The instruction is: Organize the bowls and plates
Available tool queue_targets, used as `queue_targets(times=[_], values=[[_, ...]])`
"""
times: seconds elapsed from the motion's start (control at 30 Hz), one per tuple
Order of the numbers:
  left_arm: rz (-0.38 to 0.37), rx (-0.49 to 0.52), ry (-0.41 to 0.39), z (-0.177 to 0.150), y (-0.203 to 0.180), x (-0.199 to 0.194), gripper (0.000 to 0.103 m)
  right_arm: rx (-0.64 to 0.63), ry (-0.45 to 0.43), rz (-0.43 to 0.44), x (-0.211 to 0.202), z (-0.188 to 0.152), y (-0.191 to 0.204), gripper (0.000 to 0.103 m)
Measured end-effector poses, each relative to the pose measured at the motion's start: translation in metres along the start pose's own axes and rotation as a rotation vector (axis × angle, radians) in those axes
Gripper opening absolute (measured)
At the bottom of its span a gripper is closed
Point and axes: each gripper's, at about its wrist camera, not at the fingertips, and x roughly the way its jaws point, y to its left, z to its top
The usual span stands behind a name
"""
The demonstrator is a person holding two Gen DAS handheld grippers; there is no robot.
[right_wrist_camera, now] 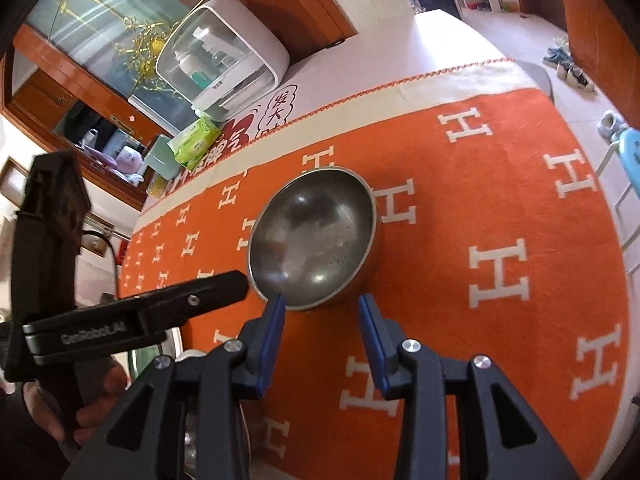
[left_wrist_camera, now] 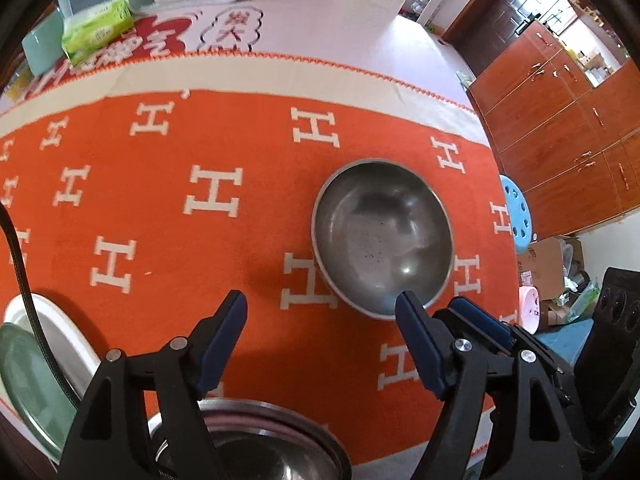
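Observation:
A steel bowl point(left_wrist_camera: 382, 236) point(right_wrist_camera: 314, 240) stands upright and empty on the orange cloth point(left_wrist_camera: 180, 240). My left gripper point(left_wrist_camera: 320, 300) is open above the cloth just left of the bowl, its right fingertip over the bowl's near rim and nothing between the jaws. My right gripper point(right_wrist_camera: 322, 304) is open too, its fingertips at the near rim, holding nothing. One of its fingers point(left_wrist_camera: 476, 314) shows beside the left gripper. A left finger point(right_wrist_camera: 216, 286) reaches in from the left. A second steel bowl point(left_wrist_camera: 256, 440) sits under the left gripper. A green plate point(left_wrist_camera: 24, 380) lies on a white plate point(left_wrist_camera: 60, 328).
A green tissue pack point(left_wrist_camera: 96, 28) and a white lidded appliance point(right_wrist_camera: 224, 52) stand at the table's far side. Off the table's right edge are a blue stool point(left_wrist_camera: 518, 216) and a wooden cabinet point(left_wrist_camera: 560, 120). A black cable point(left_wrist_camera: 20, 280) crosses the plates. A hand point(right_wrist_camera: 92, 400) holds the left gripper.

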Motion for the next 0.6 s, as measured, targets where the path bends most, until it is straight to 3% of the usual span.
queue_targets(times=[0.3,0.6], values=[[-0.041,-0.049,0.065,0.013,0.006,0.041,0.075,0.056,0.012,0.067,0.022,0.007,-0.020,0.039],[-0.075,-0.067,0.066,0.016,0.008,0.055,0.074,0.116,0.004,0.102,0.033,0.011,-0.038,0.041]])
